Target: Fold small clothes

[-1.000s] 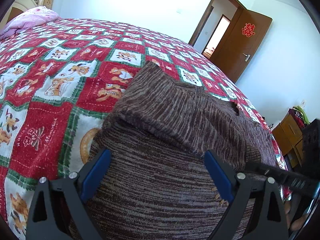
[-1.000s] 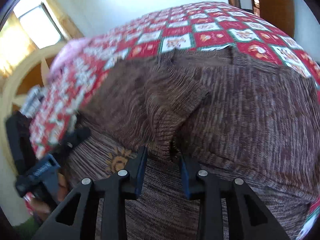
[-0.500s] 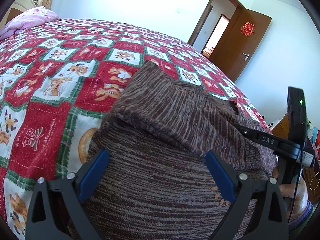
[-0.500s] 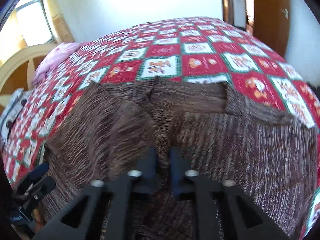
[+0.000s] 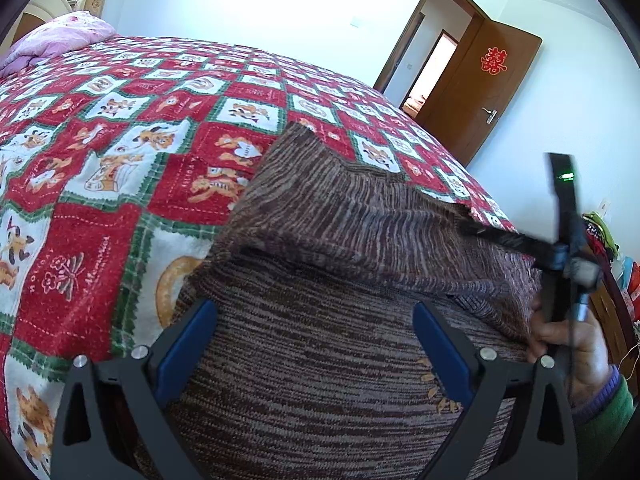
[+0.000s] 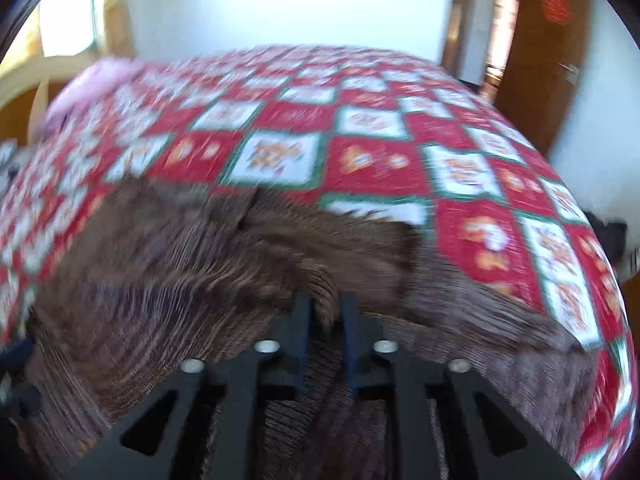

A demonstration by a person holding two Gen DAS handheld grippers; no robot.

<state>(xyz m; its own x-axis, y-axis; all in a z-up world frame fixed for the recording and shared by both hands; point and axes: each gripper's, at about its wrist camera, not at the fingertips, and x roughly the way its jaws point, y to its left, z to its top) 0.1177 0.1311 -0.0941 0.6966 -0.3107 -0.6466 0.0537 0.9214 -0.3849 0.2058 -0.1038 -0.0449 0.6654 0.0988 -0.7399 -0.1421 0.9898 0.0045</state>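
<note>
A brown knitted sweater (image 5: 320, 340) lies on the bed's red, white and green checked quilt (image 5: 120, 152), at the near edge, just under both tools. Its body spreads flat toward the cameras, and one sleeve is folded back across it. In the left wrist view the sleeve's long axis runs from the right edge of the garment up and leftward, its cuff end pointing toward the middle of the bed. The left tool (image 5: 316, 344) hangs above the sweater's body with its blue pads spread wide and nothing between them. The right tool (image 6: 325, 316) stands narrow, a bunched fold of the sleeve between its pads; its jaws have just been opening slightly. The right wrist view is blurred.
</note>
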